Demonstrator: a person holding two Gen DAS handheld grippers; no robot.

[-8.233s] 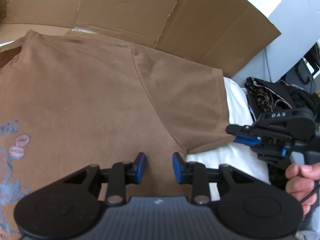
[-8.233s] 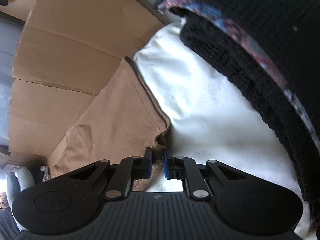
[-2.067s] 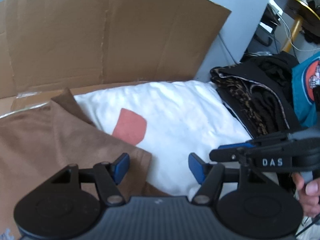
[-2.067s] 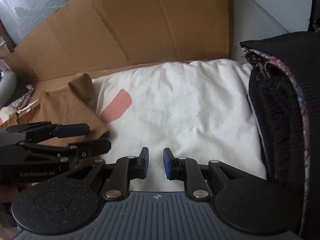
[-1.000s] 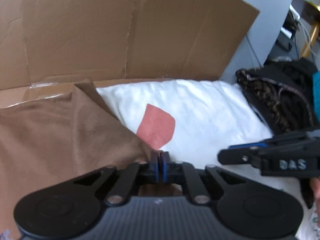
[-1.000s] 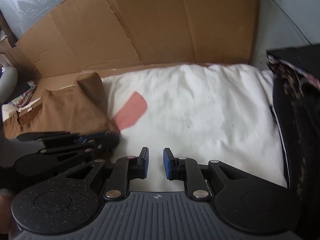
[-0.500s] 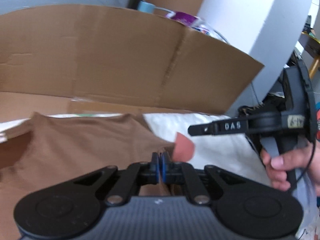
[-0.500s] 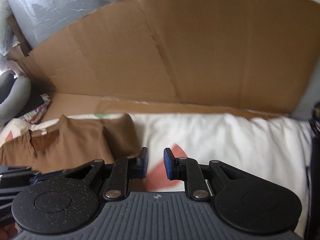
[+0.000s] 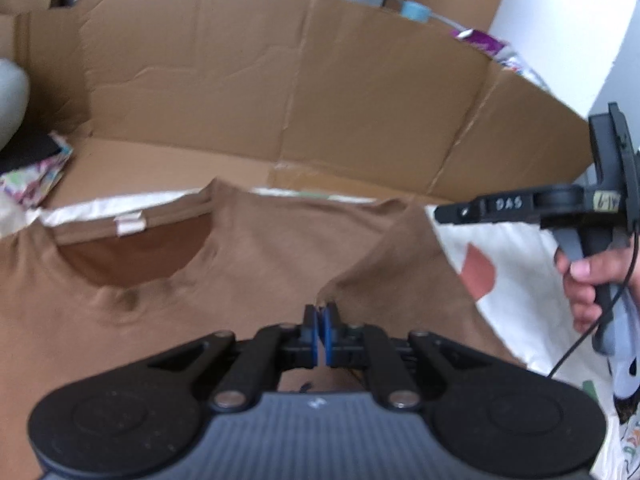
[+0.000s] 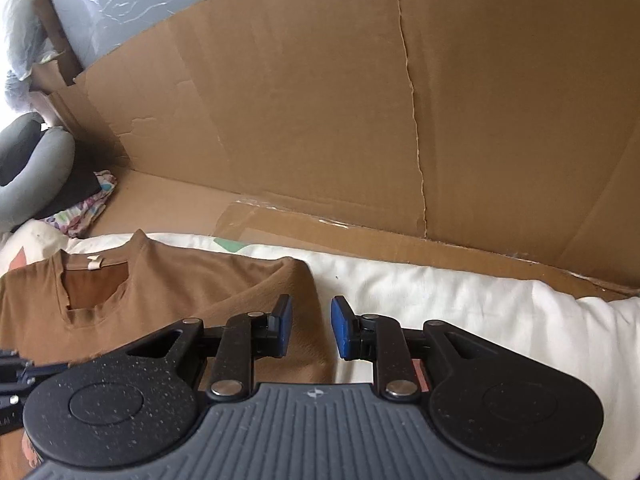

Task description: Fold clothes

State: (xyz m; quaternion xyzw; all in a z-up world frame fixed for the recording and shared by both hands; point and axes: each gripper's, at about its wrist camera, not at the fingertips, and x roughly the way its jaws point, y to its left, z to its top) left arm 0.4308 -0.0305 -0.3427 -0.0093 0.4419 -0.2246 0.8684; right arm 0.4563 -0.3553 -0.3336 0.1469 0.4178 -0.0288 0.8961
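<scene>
Pinching the brown shirt [image 9: 248,300], left gripper [image 9: 320,332] jaws closed; right gripper [image 10: 311,326] jaws parted, empty.

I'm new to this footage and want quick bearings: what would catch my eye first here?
A brown T-shirt fills the foreground, neckline up, on white bedding. The left gripper is shut on a fold of its sleeve side. Behind stands a big cardboard wall, and the right gripper hangs open over the shirt's right edge.
</scene>
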